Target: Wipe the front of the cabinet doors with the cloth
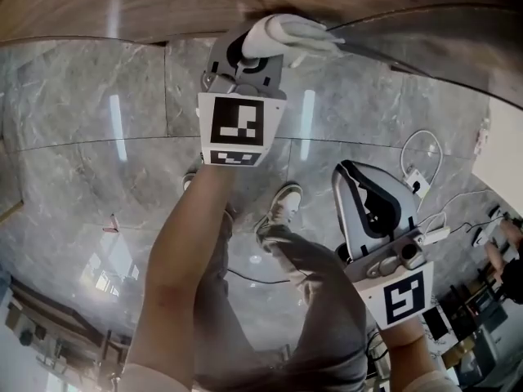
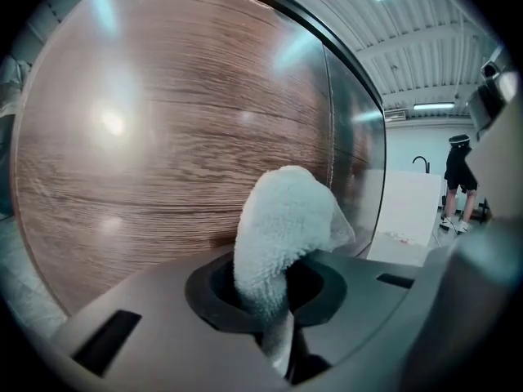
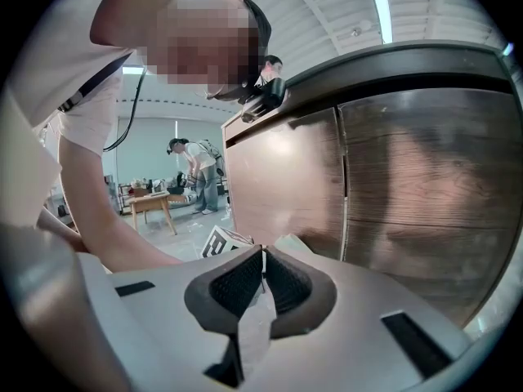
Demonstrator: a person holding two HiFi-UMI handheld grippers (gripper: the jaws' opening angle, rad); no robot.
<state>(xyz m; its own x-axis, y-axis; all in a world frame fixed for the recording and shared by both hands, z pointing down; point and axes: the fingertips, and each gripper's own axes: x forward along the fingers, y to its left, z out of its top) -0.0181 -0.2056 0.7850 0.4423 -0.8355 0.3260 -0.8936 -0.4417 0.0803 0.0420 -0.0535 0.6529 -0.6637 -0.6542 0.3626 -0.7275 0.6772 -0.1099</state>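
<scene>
A white terry cloth (image 1: 292, 32) is clamped in my left gripper (image 1: 263, 46), which is shut on it, its bunched end pressed to the brown wood-grain cabinet door (image 1: 122, 6) at the top of the head view. In the left gripper view the cloth (image 2: 282, 219) rises from the jaws of the left gripper (image 2: 270, 300) in front of the door (image 2: 163, 121). My right gripper (image 1: 361, 193) hangs lower right, away from the cabinet, shut with nothing in it. In the right gripper view its (image 3: 262, 272) pads meet, with the doors (image 3: 425, 178) ahead.
Grey marble floor (image 1: 73, 186) lies below. The person's legs and a shoe (image 1: 282, 207) stand between the grippers. White cables and a plug block (image 1: 417, 182) lie at right. A dark countertop edge (image 1: 425, 39) overhangs the doors. People and a small table (image 3: 151, 202) are far off.
</scene>
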